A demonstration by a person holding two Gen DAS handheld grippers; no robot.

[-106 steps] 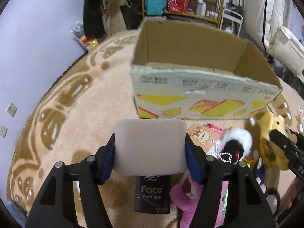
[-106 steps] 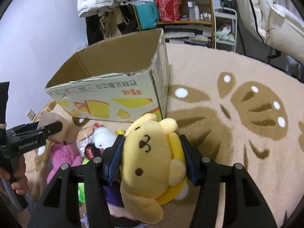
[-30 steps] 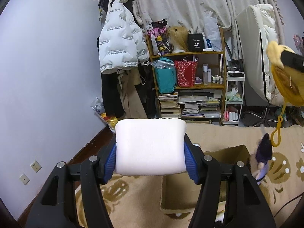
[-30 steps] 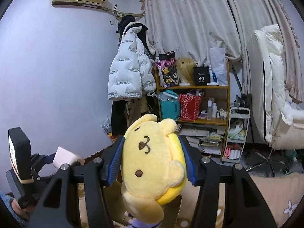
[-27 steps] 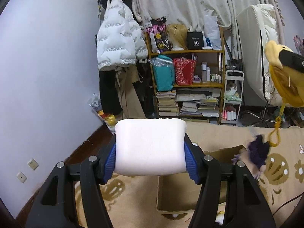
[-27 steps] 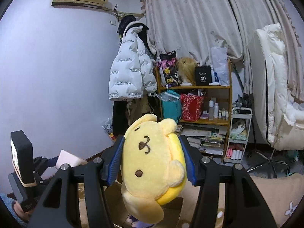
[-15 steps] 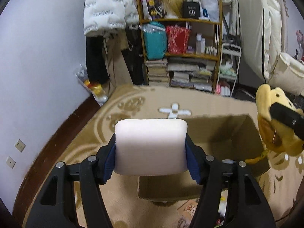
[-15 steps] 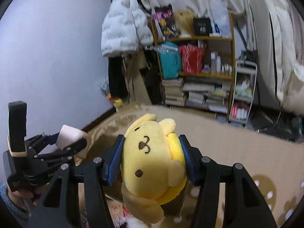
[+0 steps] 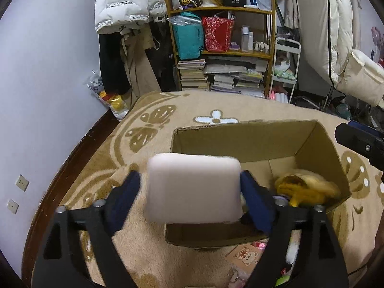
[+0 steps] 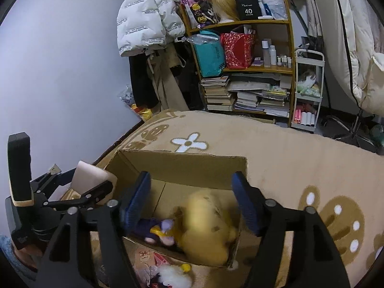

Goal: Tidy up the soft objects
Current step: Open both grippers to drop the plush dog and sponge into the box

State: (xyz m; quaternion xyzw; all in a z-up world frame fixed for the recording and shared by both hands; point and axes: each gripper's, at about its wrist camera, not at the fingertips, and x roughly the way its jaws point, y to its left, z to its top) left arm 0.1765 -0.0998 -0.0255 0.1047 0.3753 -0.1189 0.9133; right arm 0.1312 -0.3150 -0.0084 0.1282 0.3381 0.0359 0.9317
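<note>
The open cardboard box (image 9: 240, 141) (image 10: 182, 165) stands on the beige rug. My left gripper (image 9: 189, 180) hovers over its near left corner with the jaws opening. The white foam block (image 9: 194, 189) is still between them, blurred, with a gap at the left pad. My right gripper (image 10: 190, 180) is above the box, jaws opening with nothing between the pads. The yellow plush dog (image 10: 206, 223) (image 9: 307, 189) lies blurred inside the box below them, a small purple toy (image 10: 156, 228) beside it. The right wrist view also shows the left gripper (image 10: 91, 184) and the foam block (image 10: 88, 175).
Loose toys lie in front of the box: a white fluffy plush (image 10: 172, 276) and a bear-print card (image 9: 247, 256). A bookshelf (image 9: 223, 48) and a white cart (image 9: 285, 72) stand beyond the rug. The wall (image 9: 48, 84) runs along the left.
Both grippers came down over the box and tipped downward. Both sets of jaws spread. The yellow plush dropped from the right gripper into the box; the foam block came loose from the left pads.
</note>
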